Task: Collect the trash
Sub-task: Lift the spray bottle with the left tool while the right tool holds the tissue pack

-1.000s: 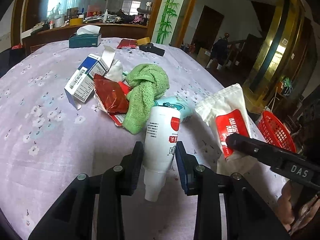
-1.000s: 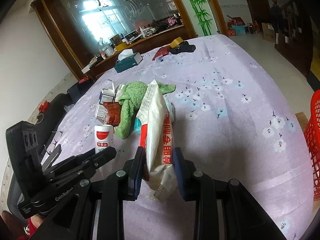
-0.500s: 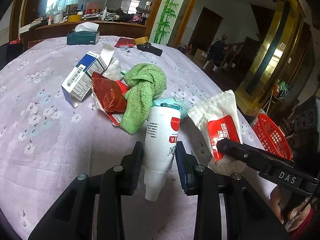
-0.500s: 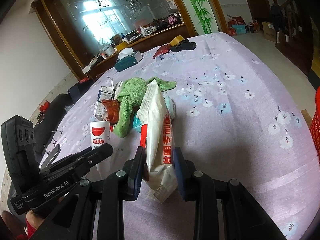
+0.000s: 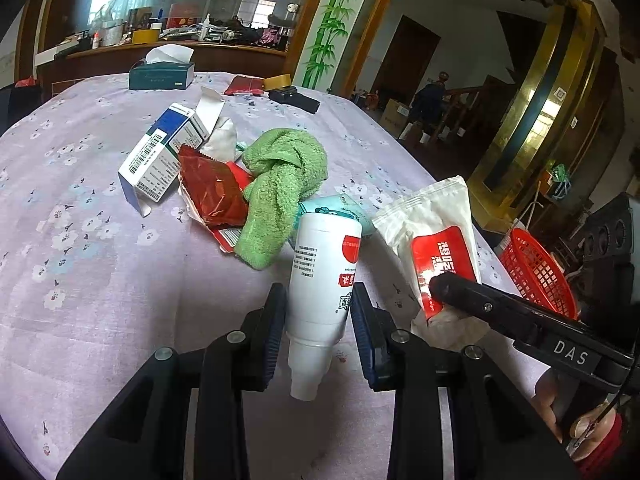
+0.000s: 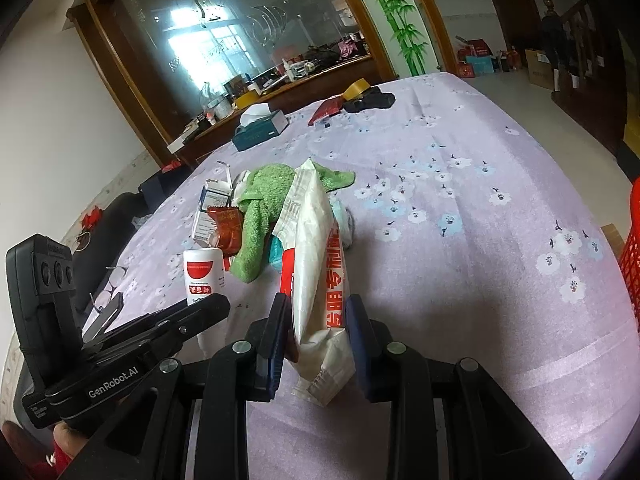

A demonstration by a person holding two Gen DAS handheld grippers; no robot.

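Observation:
My left gripper [image 5: 319,322] is shut on a white bottle with a red label [image 5: 324,280], held above the cloth with its cap toward the camera. My right gripper [image 6: 316,330] is shut on a white and red plastic packet [image 6: 316,264]. That packet [image 5: 436,240] shows at the right of the left wrist view, and the bottle [image 6: 202,276] at the left of the right wrist view. On the table lie a blue and white carton [image 5: 160,158], a red foil wrapper [image 5: 214,192], a knotted green towel [image 5: 280,188] and a teal packet [image 5: 340,210].
The table wears a lilac flowered cloth [image 5: 80,260]. A red basket [image 5: 538,272] stands past the table's right edge. At the far end sit a tissue box [image 5: 162,74], a red pouch [image 5: 244,85], a tape roll [image 5: 278,80] and a black case [image 5: 294,98].
Both grippers kept their holds. The left wrist view tilted a little, so the pile and the packet sit slightly lower and nearer than a second ago.

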